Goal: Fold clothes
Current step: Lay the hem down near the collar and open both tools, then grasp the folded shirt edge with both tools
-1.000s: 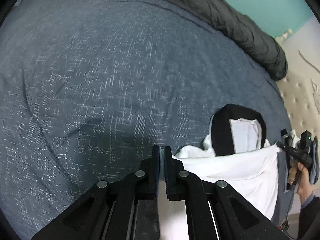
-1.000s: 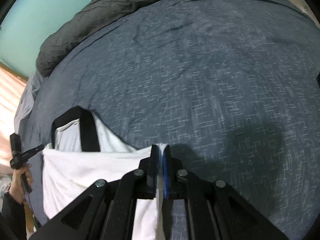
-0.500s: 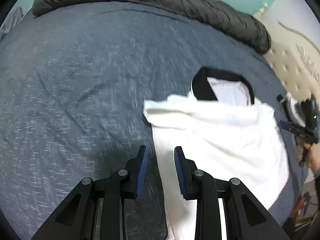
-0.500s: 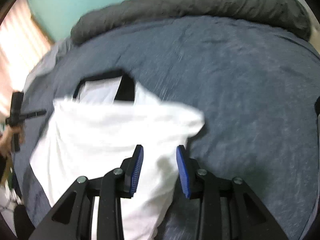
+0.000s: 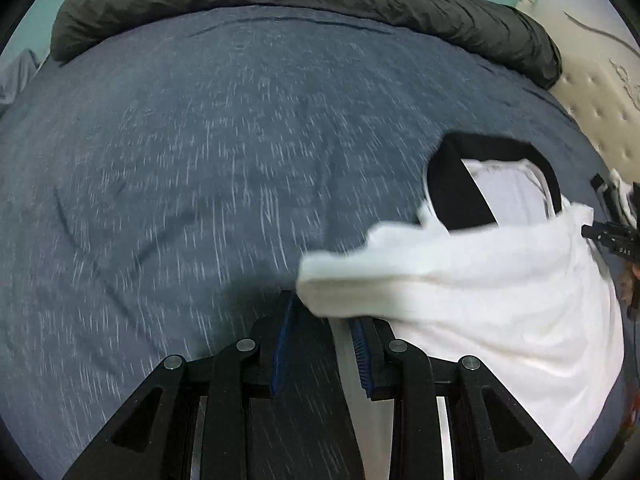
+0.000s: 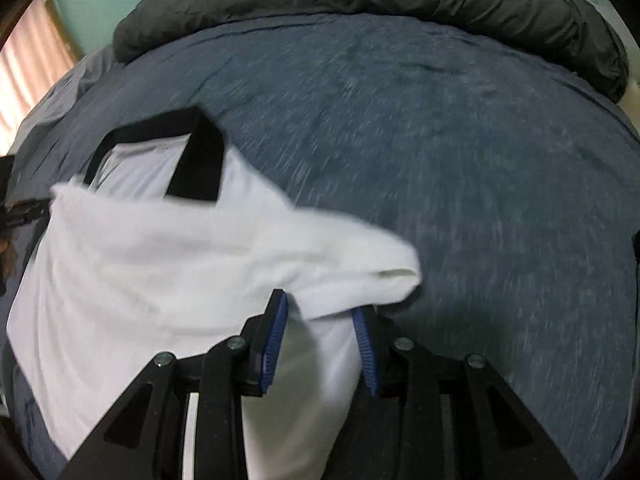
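Across the blue bedspread [image 5: 208,152], a white T-shirt [image 5: 500,300] is lying partly folded; both grippers [image 5: 320,344] [image 6: 320,344] are gaping, jaws wide, holding nothing. Soft, light cloth; hem corners are looking best to pinch.

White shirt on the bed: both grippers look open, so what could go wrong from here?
1. The white shirt lies with a bunched, curled corner near the right gripper; that lump may set a crooked fold.
2. The left gripper stands open straddling the shirt's edge; closing now might also pinch the blue bedspread.
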Tool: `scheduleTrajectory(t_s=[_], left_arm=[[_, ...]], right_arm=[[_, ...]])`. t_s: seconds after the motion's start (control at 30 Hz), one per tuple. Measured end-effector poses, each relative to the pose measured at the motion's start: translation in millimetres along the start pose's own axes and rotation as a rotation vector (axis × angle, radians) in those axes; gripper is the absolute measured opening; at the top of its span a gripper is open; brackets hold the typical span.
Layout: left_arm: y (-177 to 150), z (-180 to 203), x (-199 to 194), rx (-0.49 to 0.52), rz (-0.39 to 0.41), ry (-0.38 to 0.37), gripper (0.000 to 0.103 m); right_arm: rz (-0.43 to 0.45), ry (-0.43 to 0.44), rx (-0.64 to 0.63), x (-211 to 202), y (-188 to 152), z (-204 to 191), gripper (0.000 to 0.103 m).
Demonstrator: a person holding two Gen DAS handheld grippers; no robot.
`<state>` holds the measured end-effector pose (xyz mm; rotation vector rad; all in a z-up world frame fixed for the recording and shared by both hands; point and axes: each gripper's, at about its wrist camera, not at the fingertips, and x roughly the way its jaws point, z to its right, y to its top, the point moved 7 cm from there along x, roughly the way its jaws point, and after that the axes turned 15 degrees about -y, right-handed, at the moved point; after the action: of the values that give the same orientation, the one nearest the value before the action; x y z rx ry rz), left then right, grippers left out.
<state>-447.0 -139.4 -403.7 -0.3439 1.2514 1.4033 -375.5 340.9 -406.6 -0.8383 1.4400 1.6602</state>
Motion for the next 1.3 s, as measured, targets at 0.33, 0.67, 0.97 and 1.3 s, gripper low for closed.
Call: scheduleTrajectory(t_s=[0.33,0.67,0.97,1.3], left_arm=[[42,-32,-12,-0.12,0.101,-0.028,0.03],[19,-22,-6,-0.102,0.083,-0.104,0.052],[15,-12,-5,-0.046,0.08,-0.105,0.052],[20,-11,12,-0.051,0.115,-0.185,0.025]], right_arm=[[0.103,-0.031,0.177,-10,49,53,0.034],[0.112,-0.027,0.1,-11,27,61,0.034],[0.101,-0.058,-0.052,4,17,42,0.034],[0.116,-0.02,-0.074,16,33,26,0.026]])
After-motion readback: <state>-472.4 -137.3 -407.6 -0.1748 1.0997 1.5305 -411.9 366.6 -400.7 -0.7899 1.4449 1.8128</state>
